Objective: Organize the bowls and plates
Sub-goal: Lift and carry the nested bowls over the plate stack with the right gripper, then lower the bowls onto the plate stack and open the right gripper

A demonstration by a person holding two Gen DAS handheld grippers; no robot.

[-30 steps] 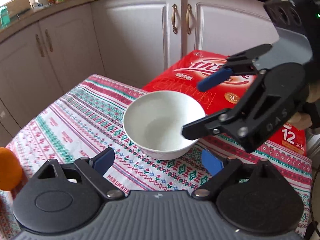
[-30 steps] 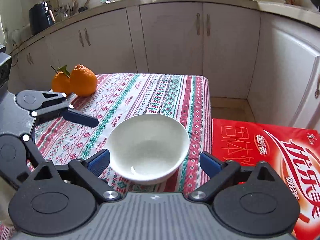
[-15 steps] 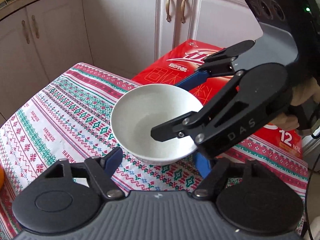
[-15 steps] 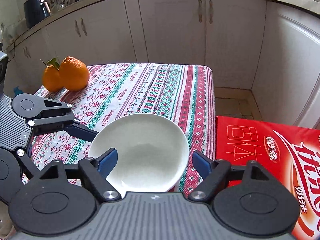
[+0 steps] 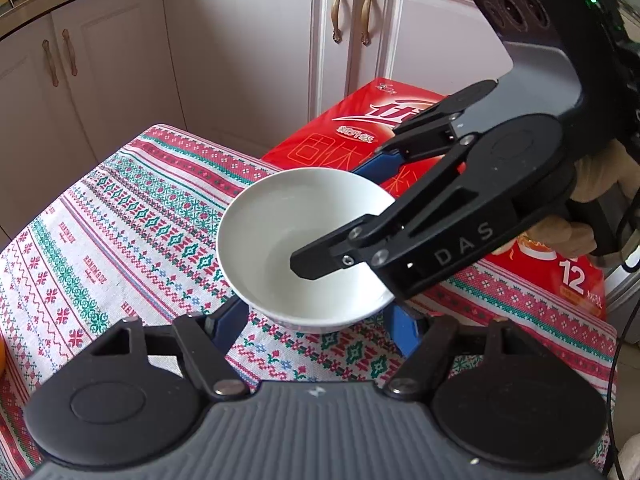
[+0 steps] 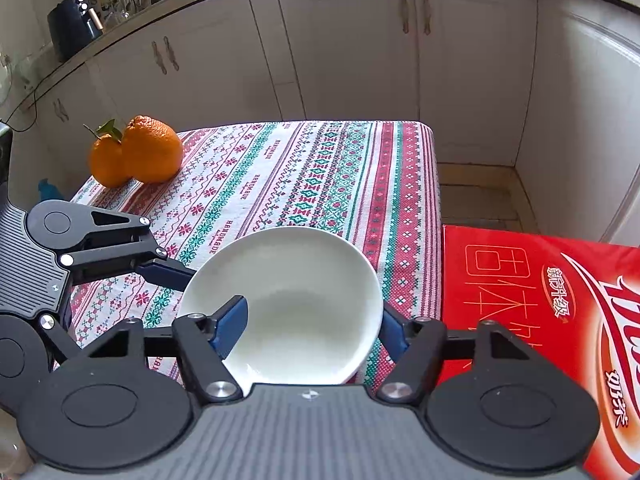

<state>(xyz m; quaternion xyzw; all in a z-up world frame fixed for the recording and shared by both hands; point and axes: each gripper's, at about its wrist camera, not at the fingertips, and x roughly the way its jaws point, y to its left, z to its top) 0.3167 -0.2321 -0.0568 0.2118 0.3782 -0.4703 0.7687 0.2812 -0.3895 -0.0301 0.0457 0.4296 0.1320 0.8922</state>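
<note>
I've both grippers on the bowl [image 5: 304,240] for a steady lift: left fingers [image 5: 224,326] hugging its sides, right fingers [image 6: 230,326] closing across its rim, seemingly pinching

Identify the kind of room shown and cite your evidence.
Probably a home kitchen: white base cabinets under a counter holding a black appliance, and a white bowl on a patterned tablecloth.

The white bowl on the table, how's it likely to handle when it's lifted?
The bowl looks like glazed ceramic: probably stiff, likely slick against the pads, and breakable if dropped. The right tool is closing across its rim, one finger inside, so it may tilt when raised.
</note>
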